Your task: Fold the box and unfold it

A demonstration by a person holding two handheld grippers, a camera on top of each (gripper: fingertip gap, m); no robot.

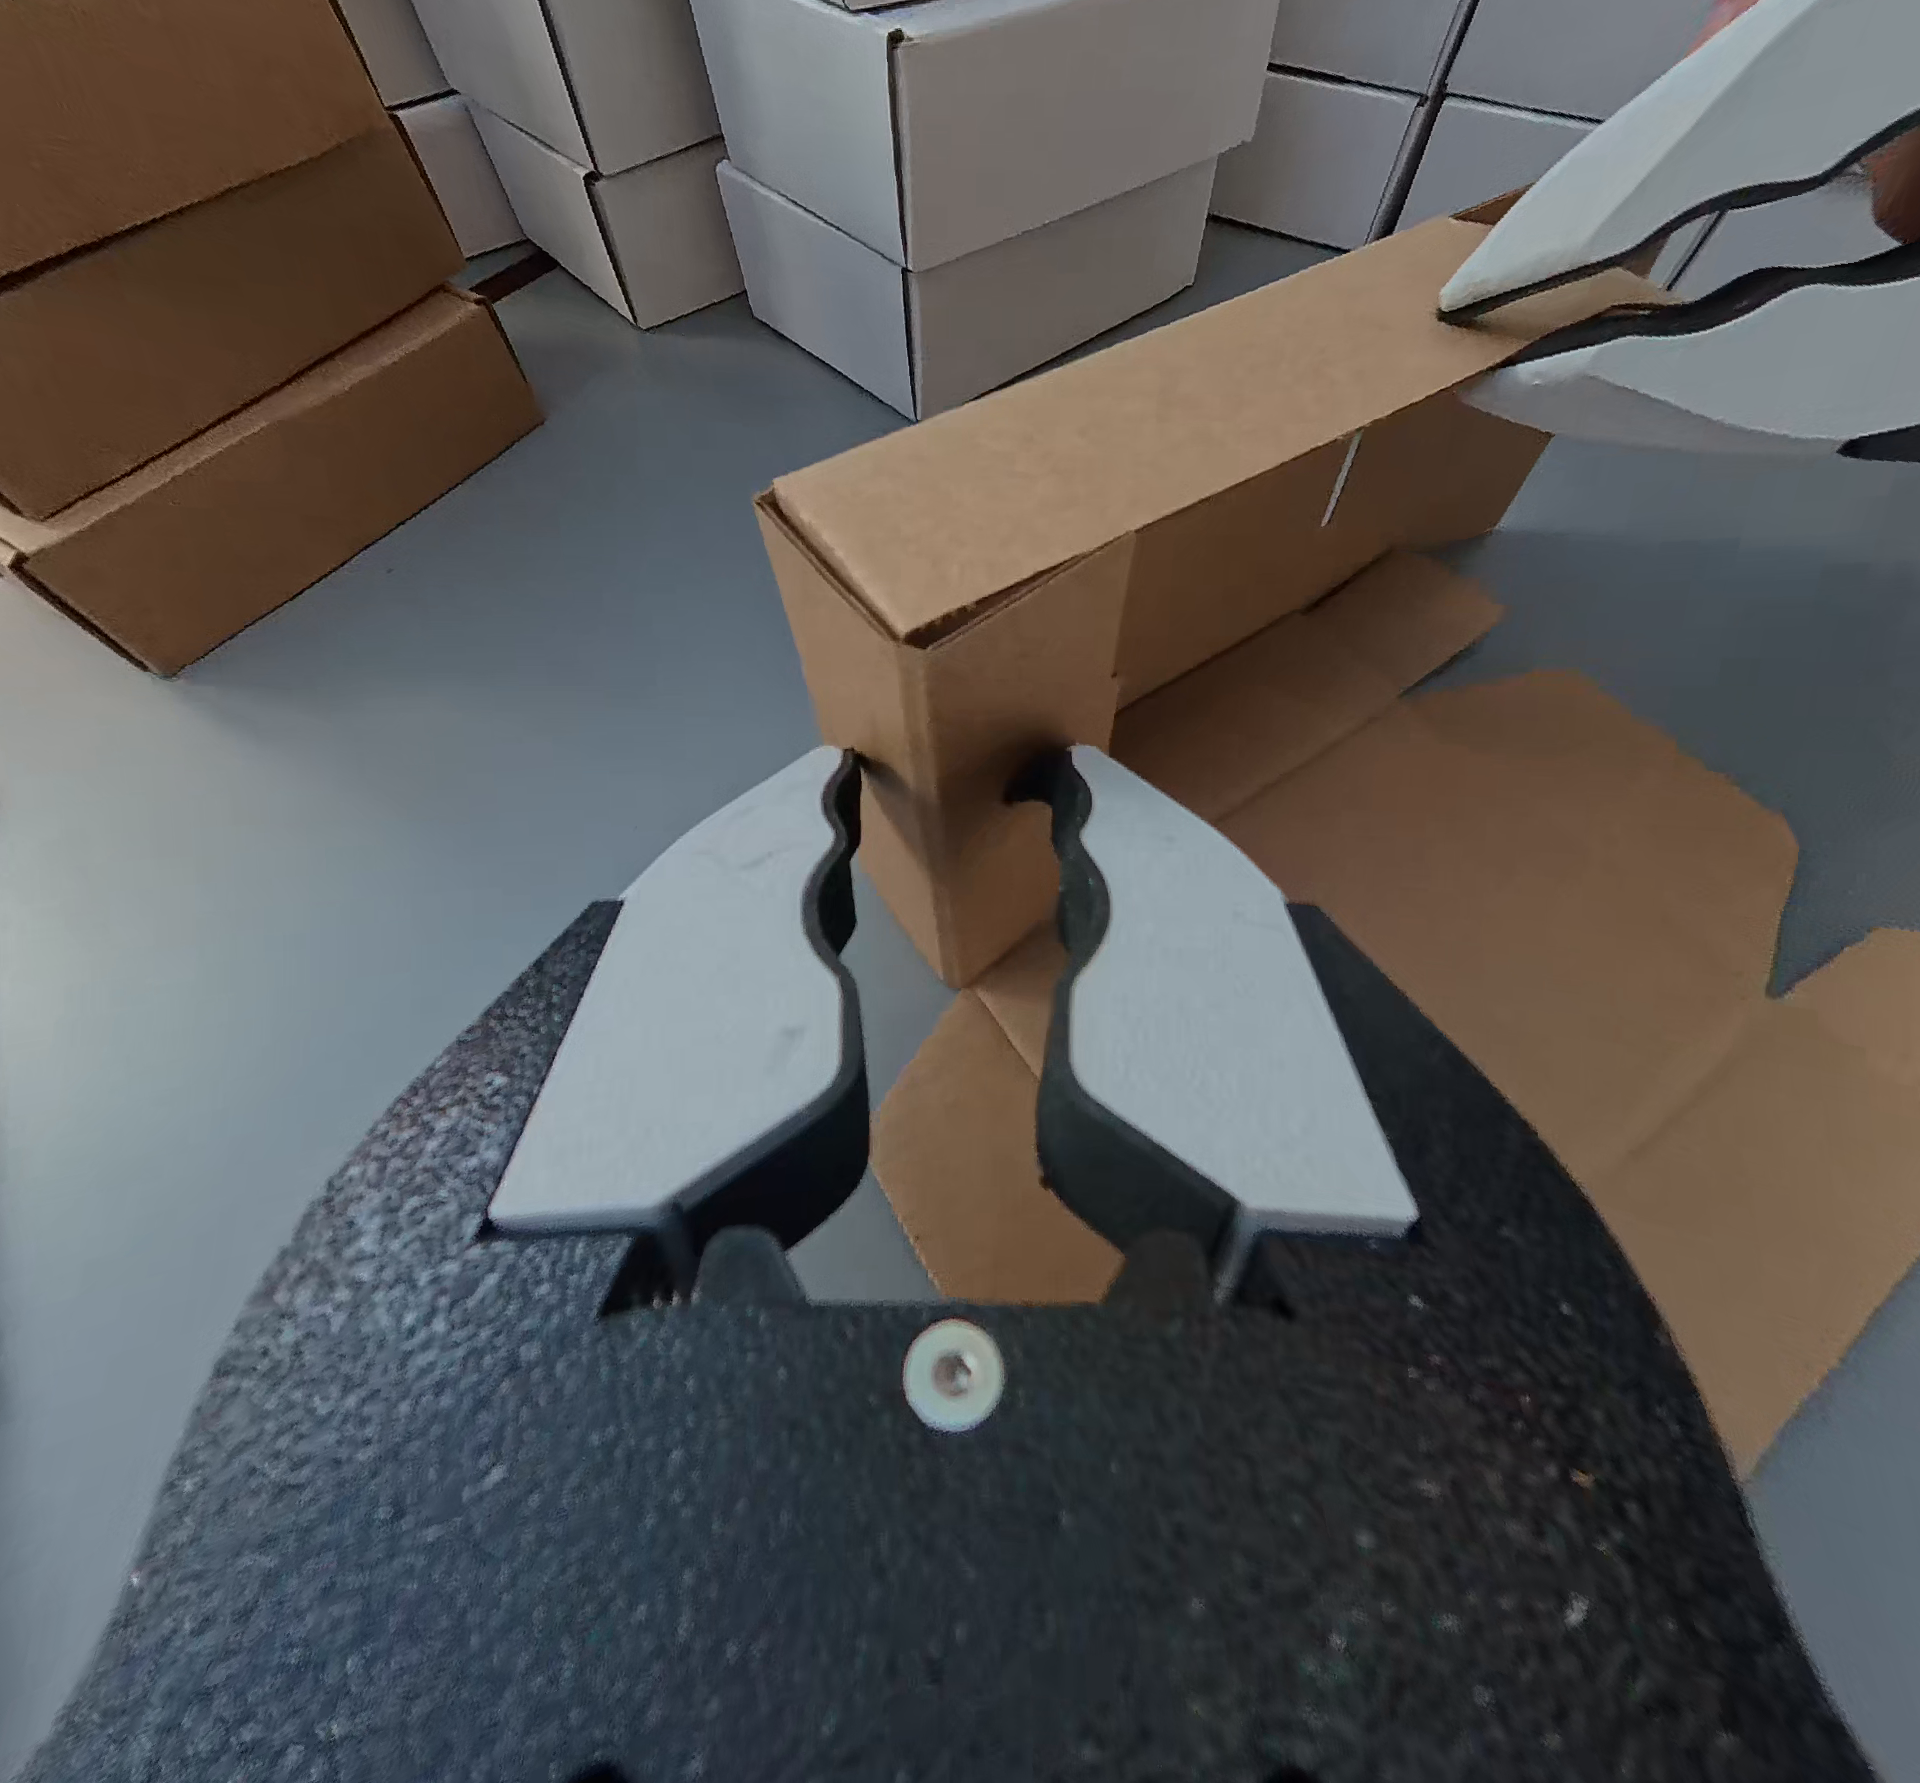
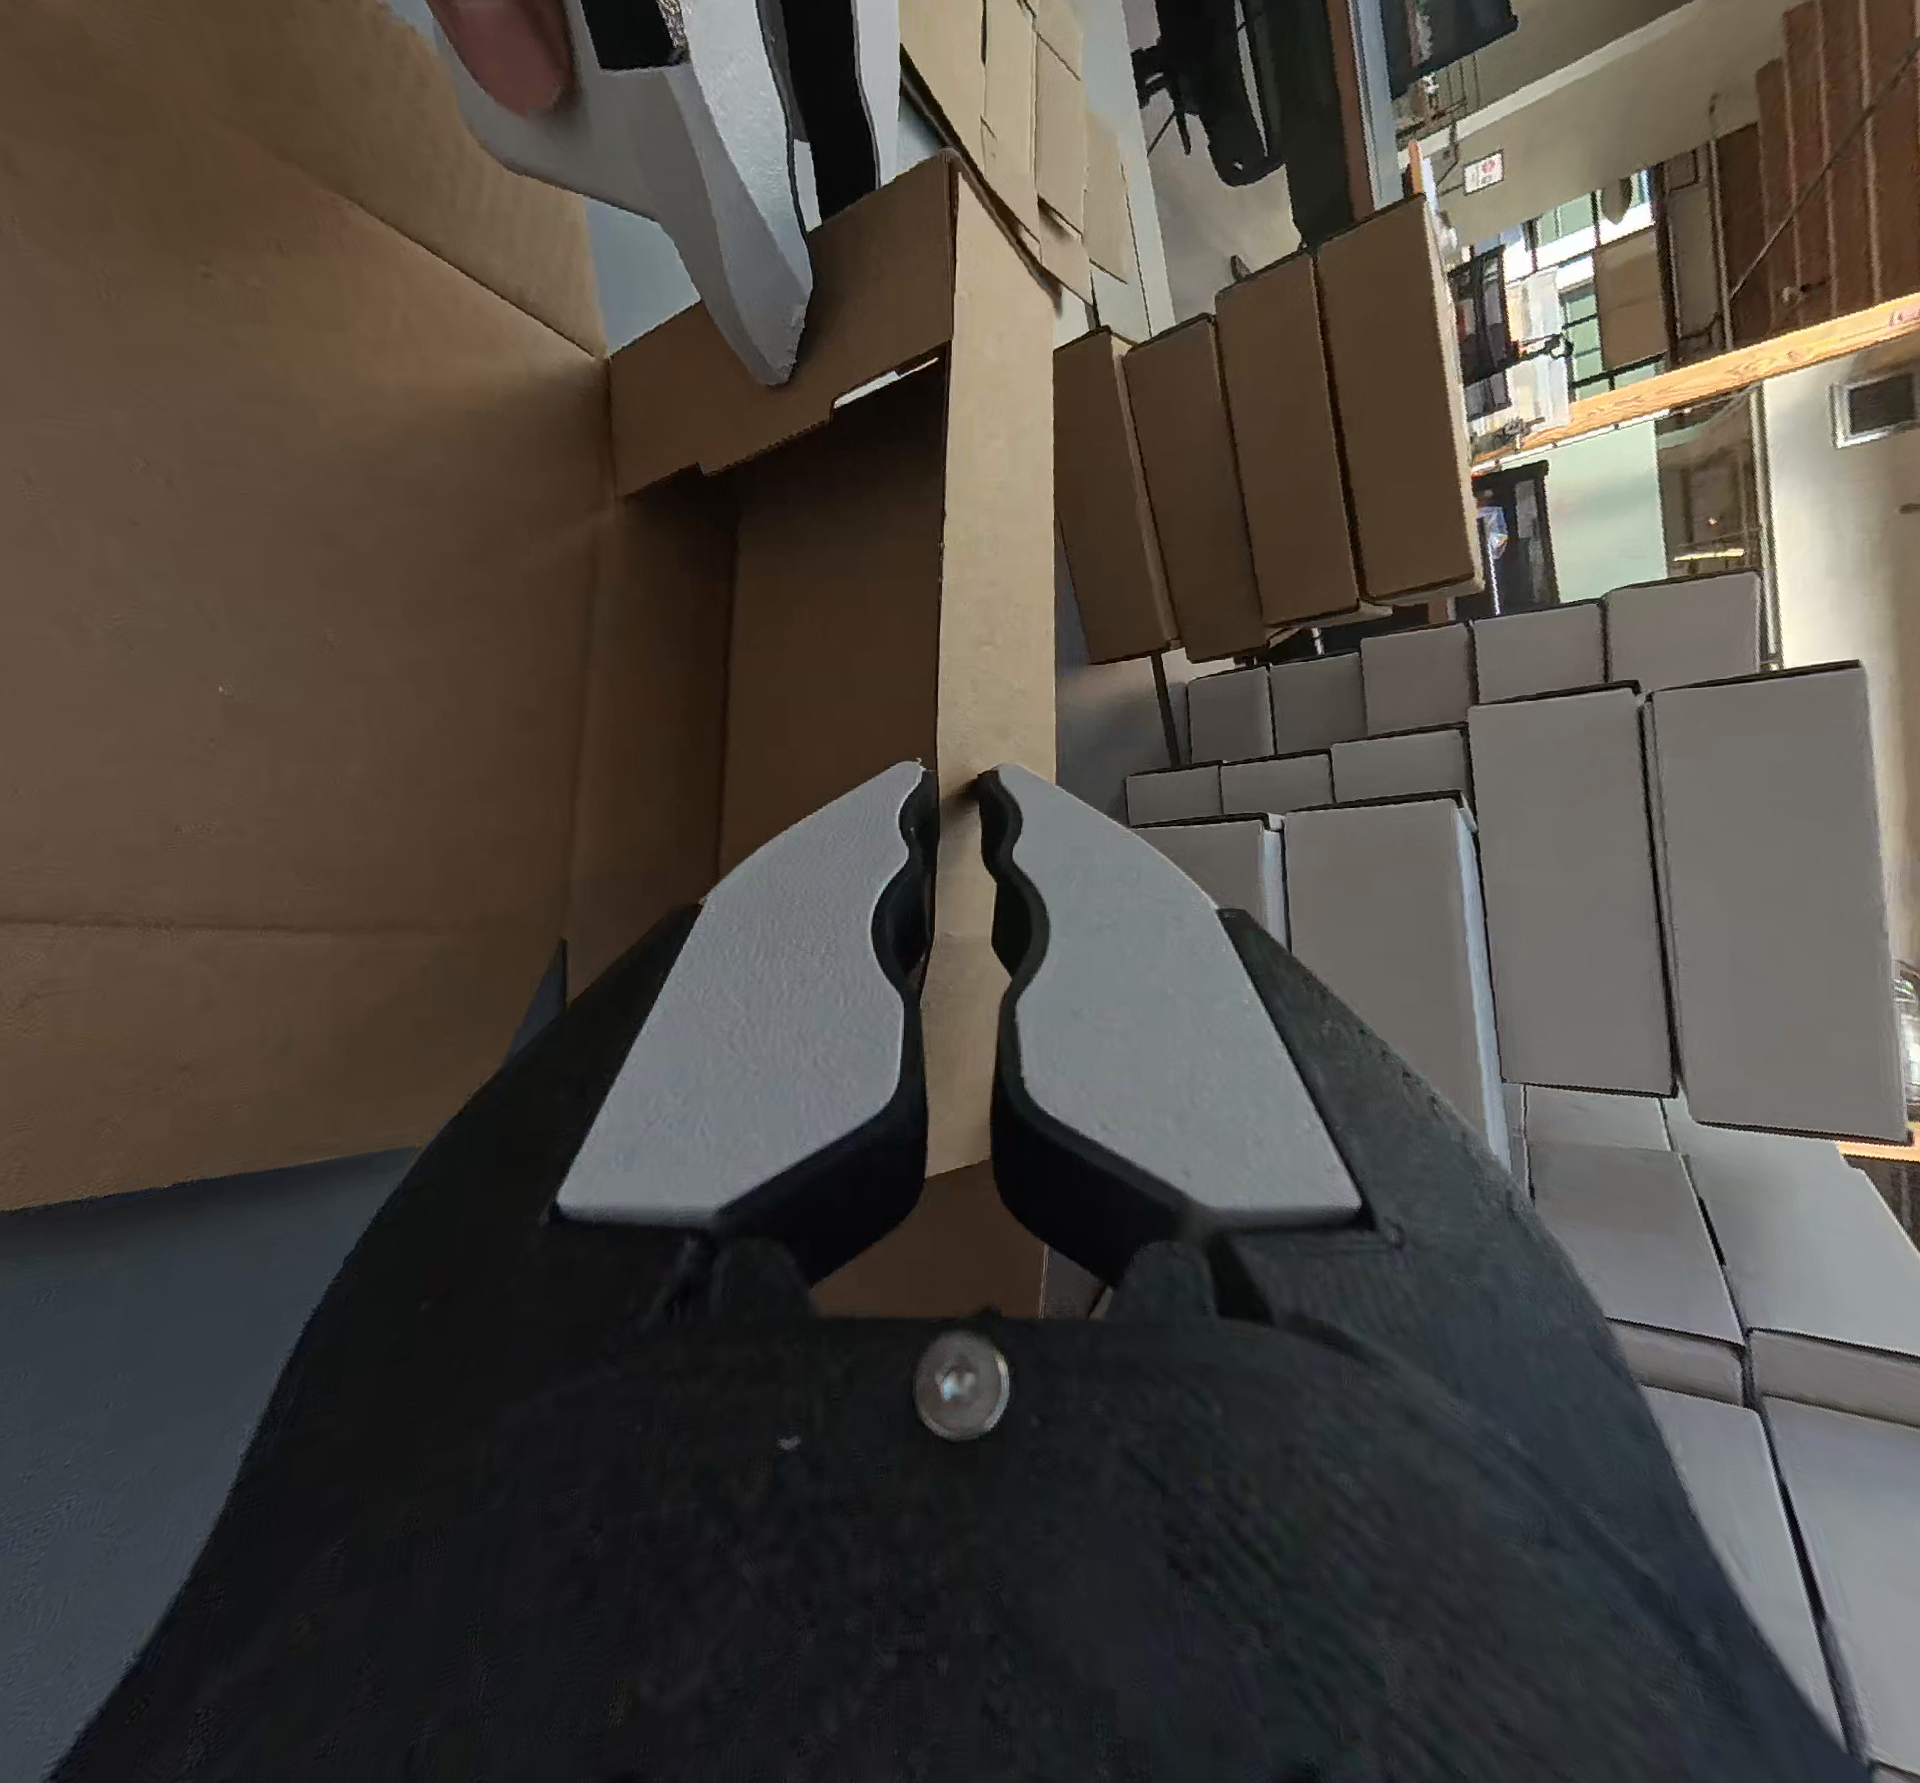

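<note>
A brown cardboard box [image 1: 1091,445] lies partly folded on the grey table. One long double wall stands upright, and the rest of the sheet [image 1: 1507,902] lies flat to its right. My left gripper [image 1: 951,777] is shut on the near end corner of that wall. My right gripper [image 1: 1455,315] is shut on the top edge of the wall at its far end. In the right wrist view, the right gripper [image 2: 956,783] pinches the thin wall strip [image 2: 997,538]. The left gripper's fingers [image 2: 748,258] press on the wall's other end.
Stacks of folded white boxes [image 1: 1039,123] stand behind the box. Stacked brown boxes [image 1: 208,279] stand at the left. Bare grey table [image 1: 416,798] lies left of the box. A person's thumb [image 2: 499,19] rests on the left gripper. White boxes [image 2: 1558,902] also fill the right wrist view's right side.
</note>
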